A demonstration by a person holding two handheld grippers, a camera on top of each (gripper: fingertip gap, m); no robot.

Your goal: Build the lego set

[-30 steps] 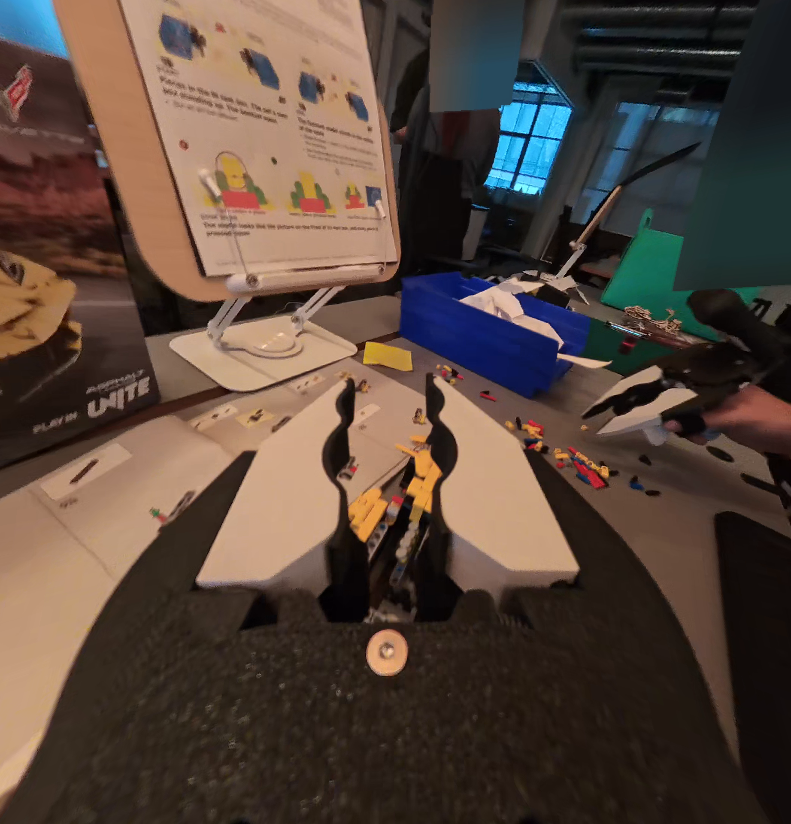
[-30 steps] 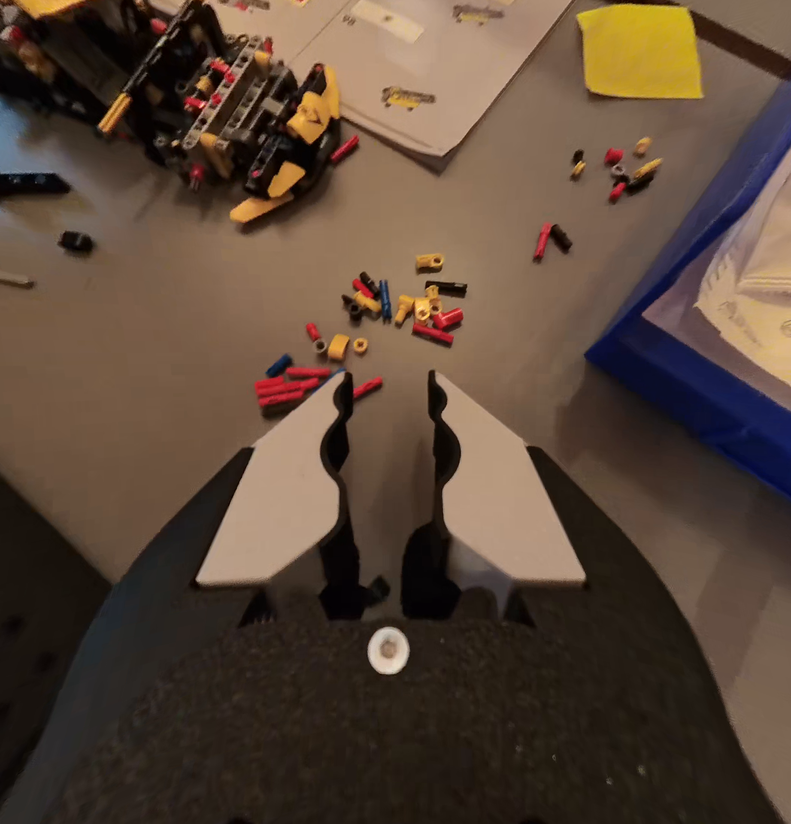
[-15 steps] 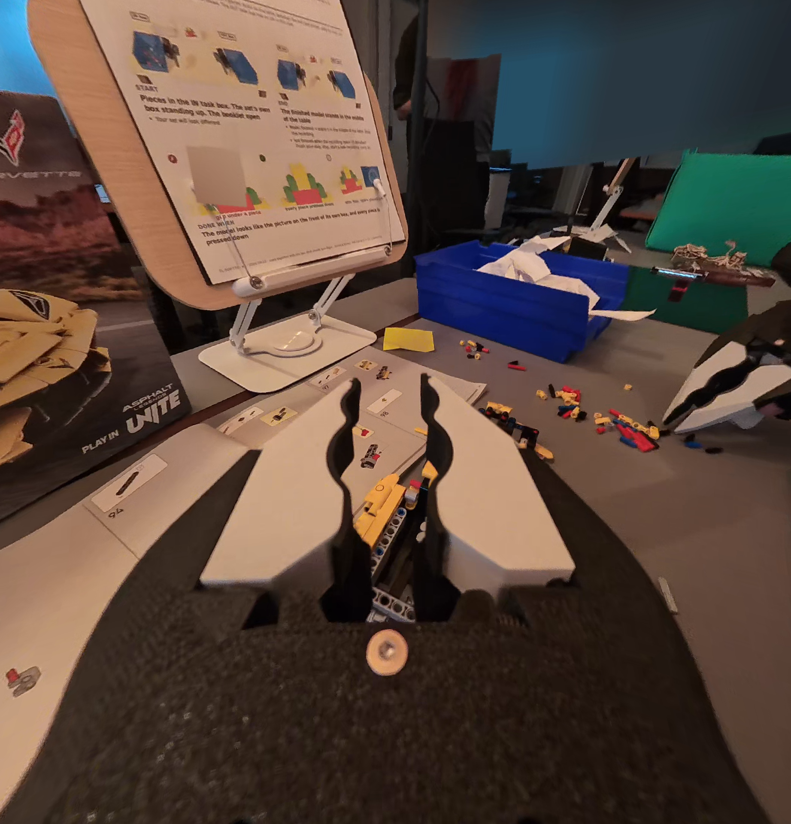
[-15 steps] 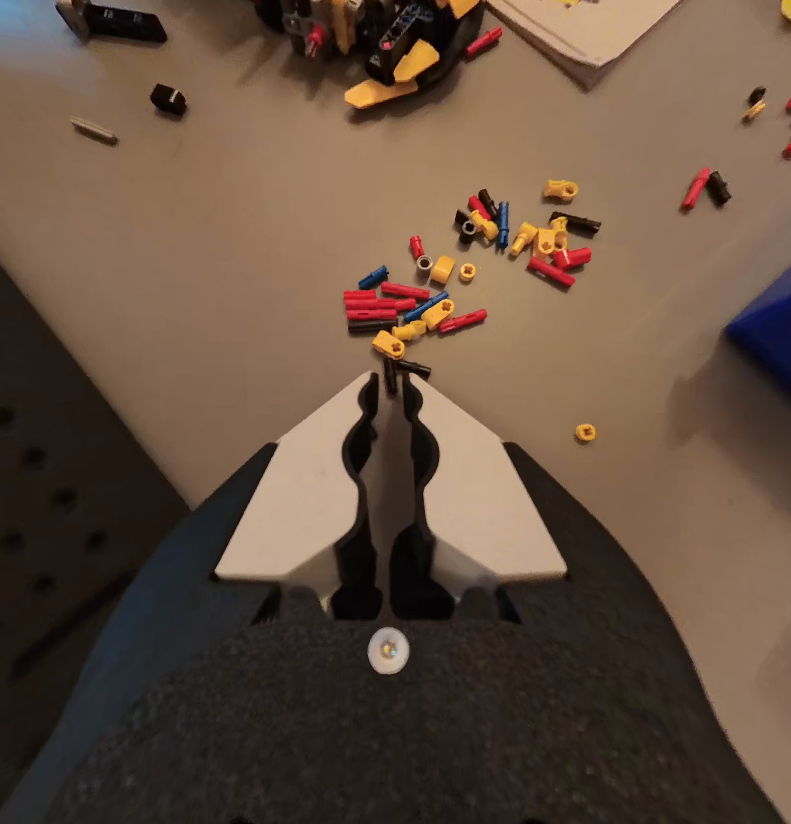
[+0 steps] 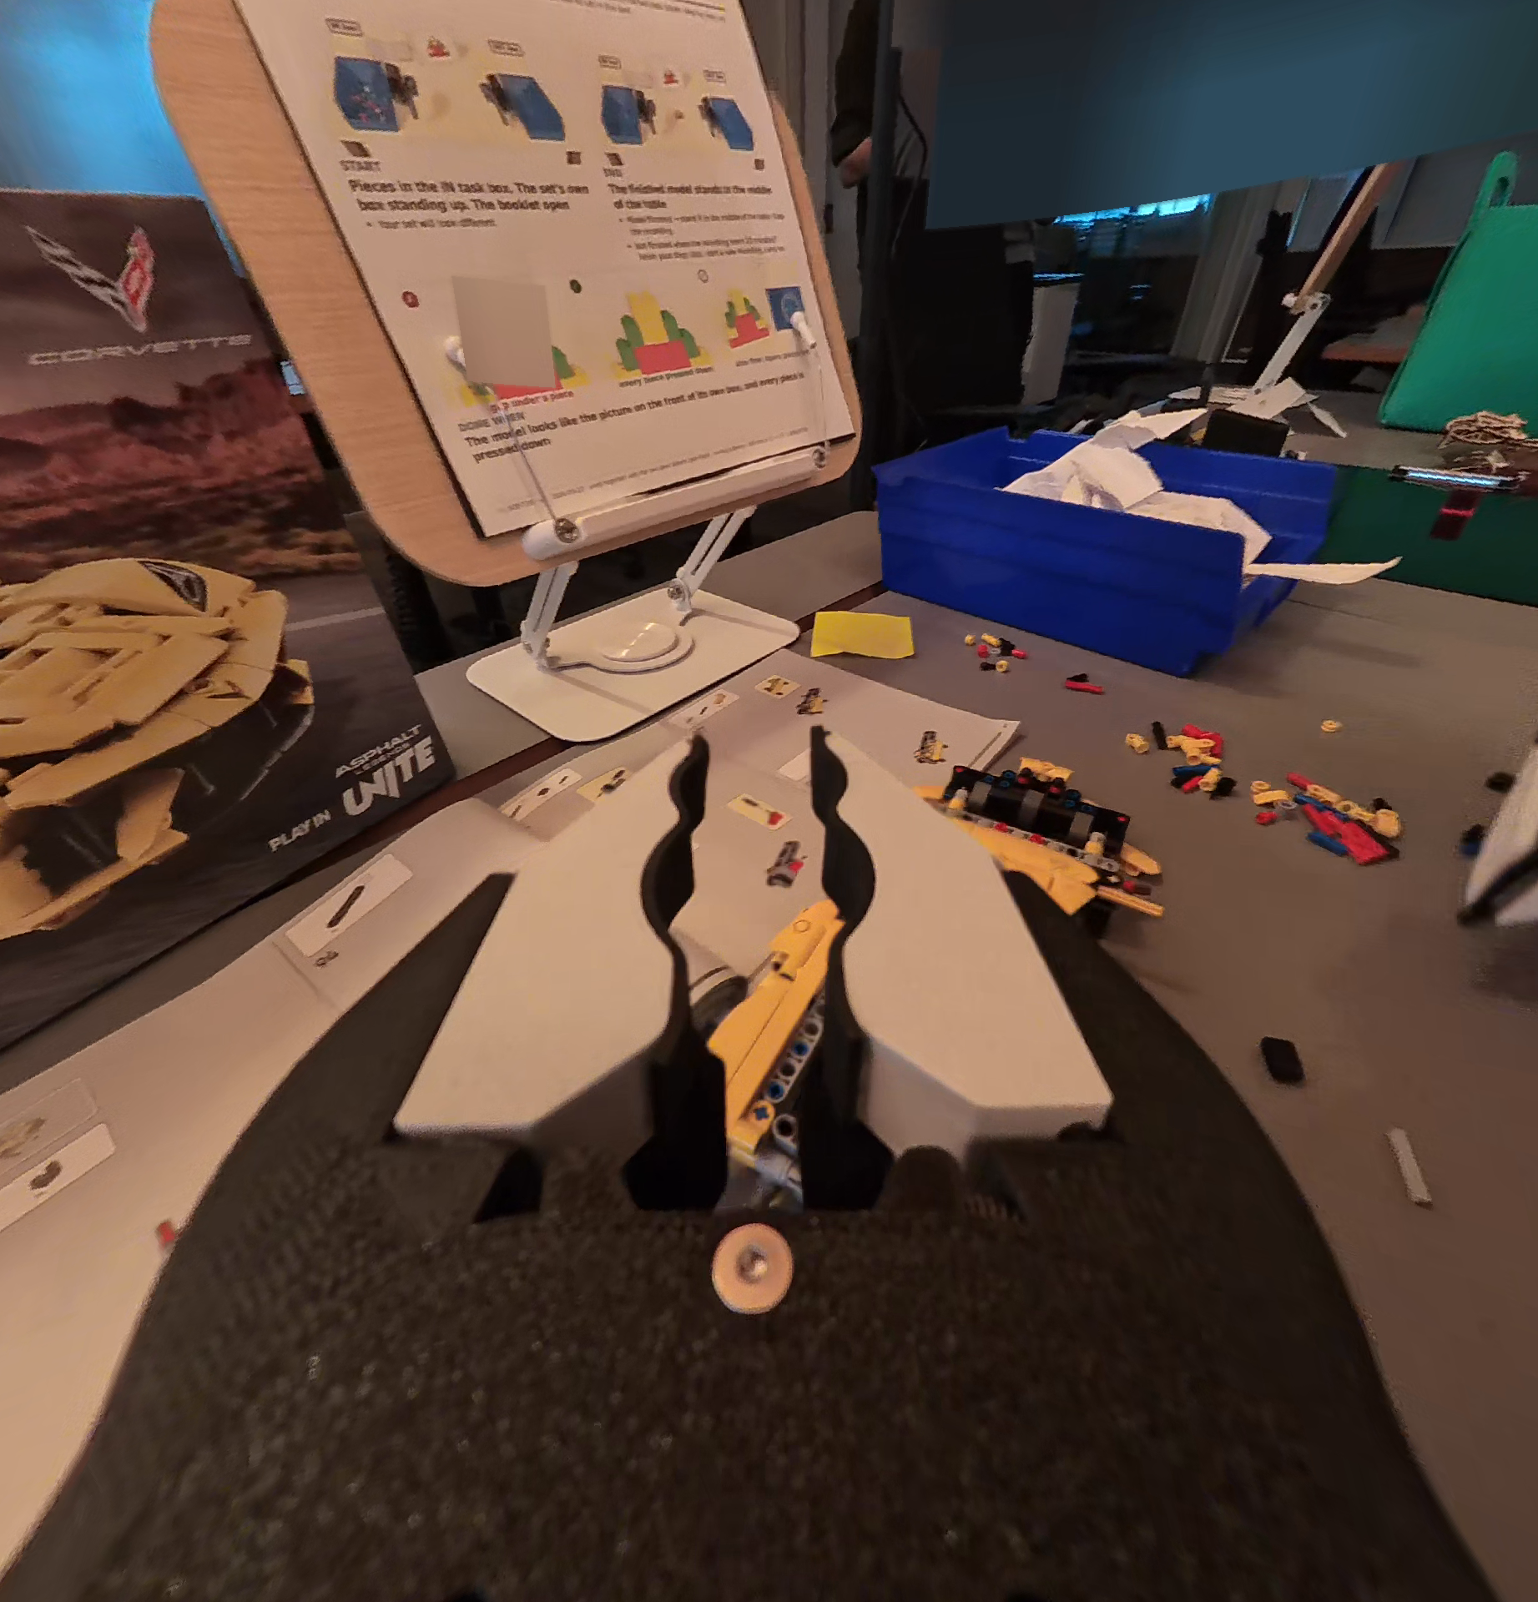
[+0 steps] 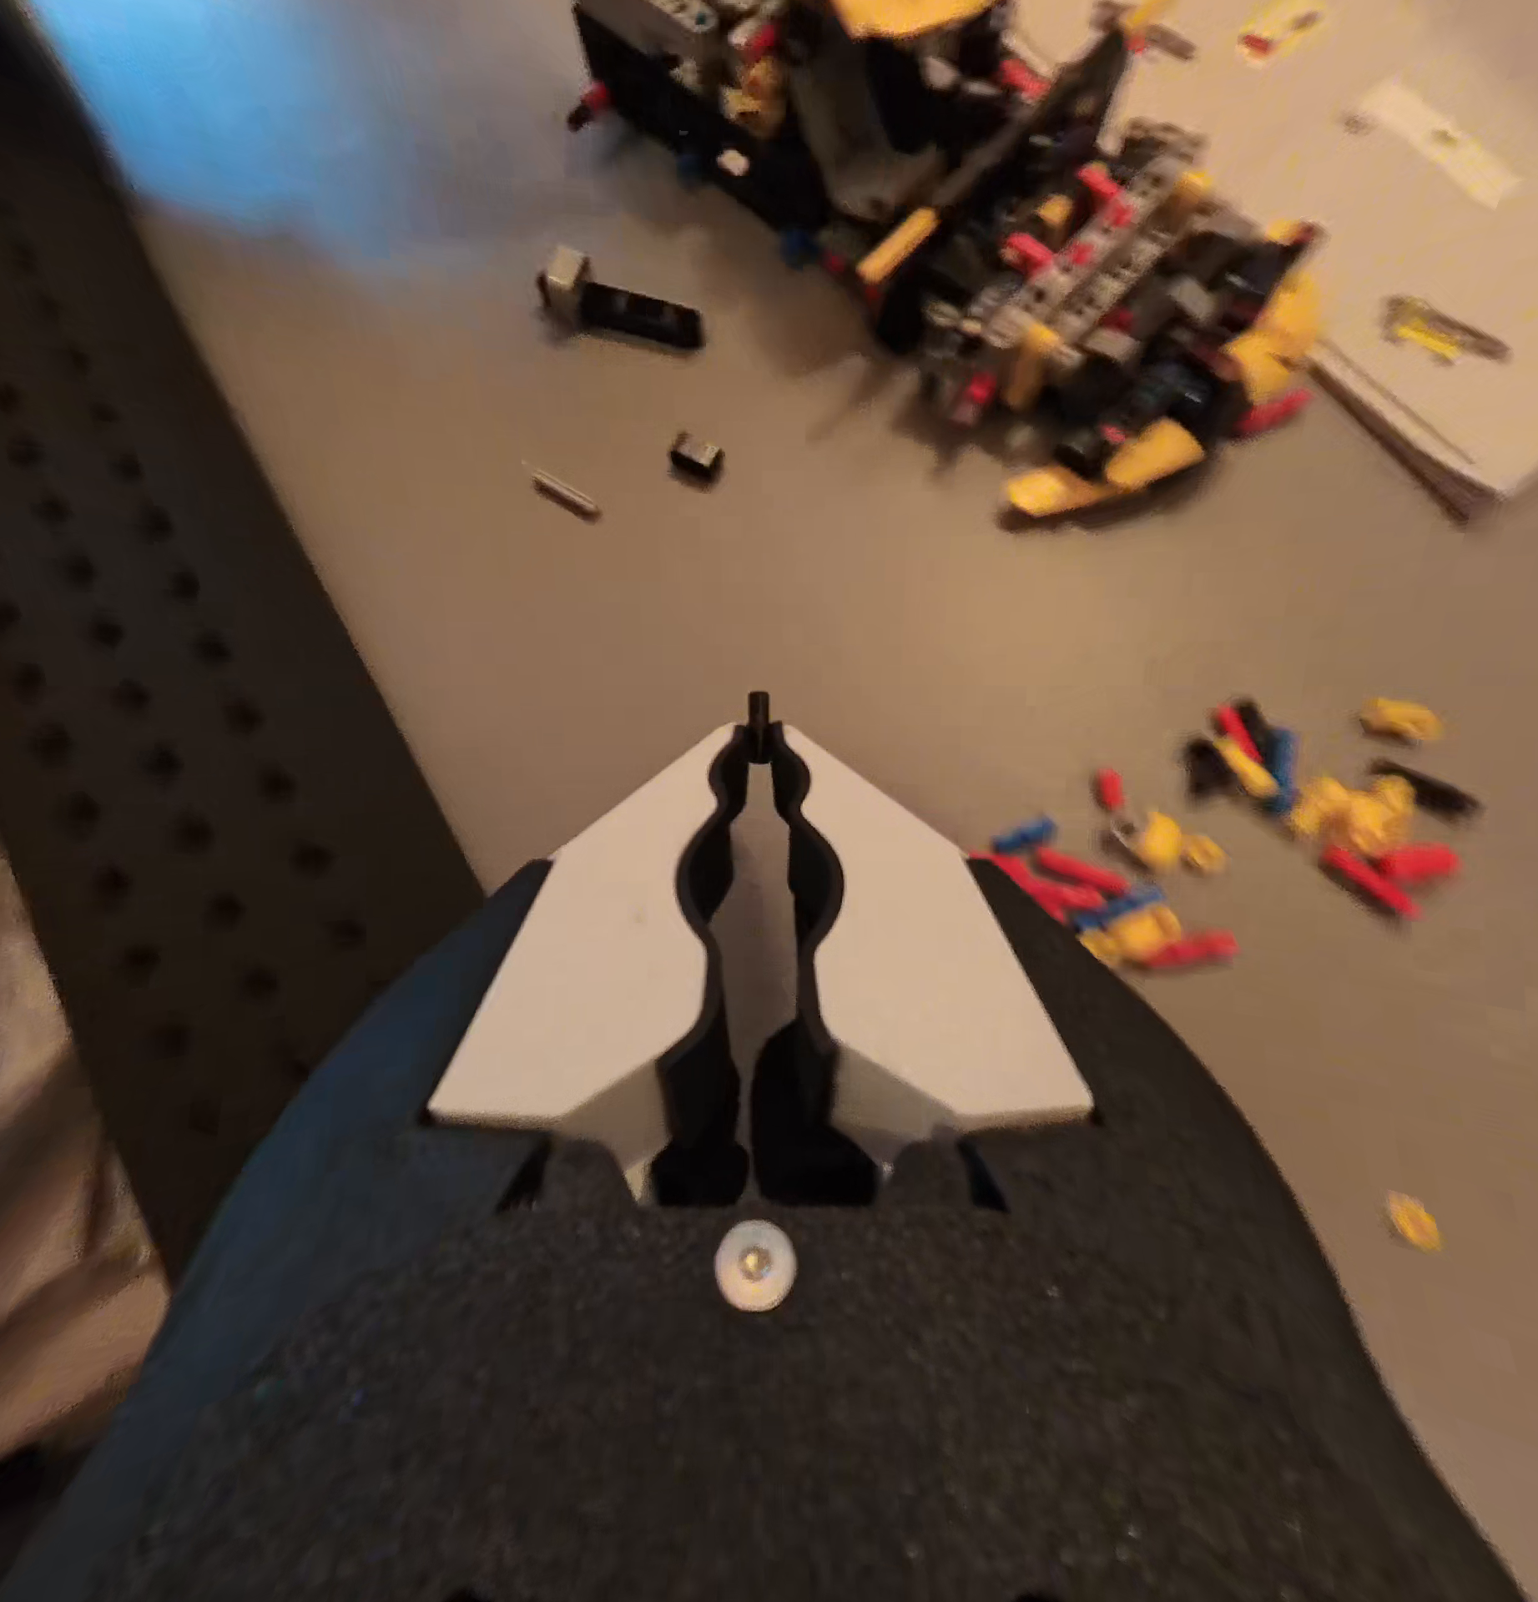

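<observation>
The half-built black and yellow lego car (image 6: 1008, 260) sits on the grey table beside the open booklet (image 6: 1441, 347). My left gripper (image 5: 756, 754) straddles its rear. A yellow panel of the car (image 5: 782, 988) fills the gap between the jaws, and the car's front (image 5: 1042, 815) shows past the right finger. My right gripper (image 6: 758, 737) is shut on a small black pin (image 6: 758, 713) that sticks out of its tips, held above the table between the car and the loose pile of red, blue and yellow pins (image 6: 1225, 849). The right gripper shows at the edge of the left wrist view (image 5: 1519, 858).
A black piece (image 6: 635, 312), a small black piece (image 6: 694, 457) and a grey axle (image 6: 566, 494) lie near the car. A blue bin (image 5: 1051, 555), a sheet stand (image 5: 522, 303), the set's box (image 5: 123, 563) and a yellow note (image 5: 860, 633) stand behind. A dark perforated panel (image 6: 97, 520) borders the table. The grippers' ends are close to 30 centimeters from one another. To reach the small black piece (image 6: 694, 457) in a straight line is about 10 centimeters for my right fingers, about 20 centimeters for my left. It is also in sight in the left wrist view (image 5: 1289, 1058).
My right gripper closed on a black pin at the pile, lifted it and swung left toward the car. My left gripper's jaws narrowed a little on the car and its view shifted.
</observation>
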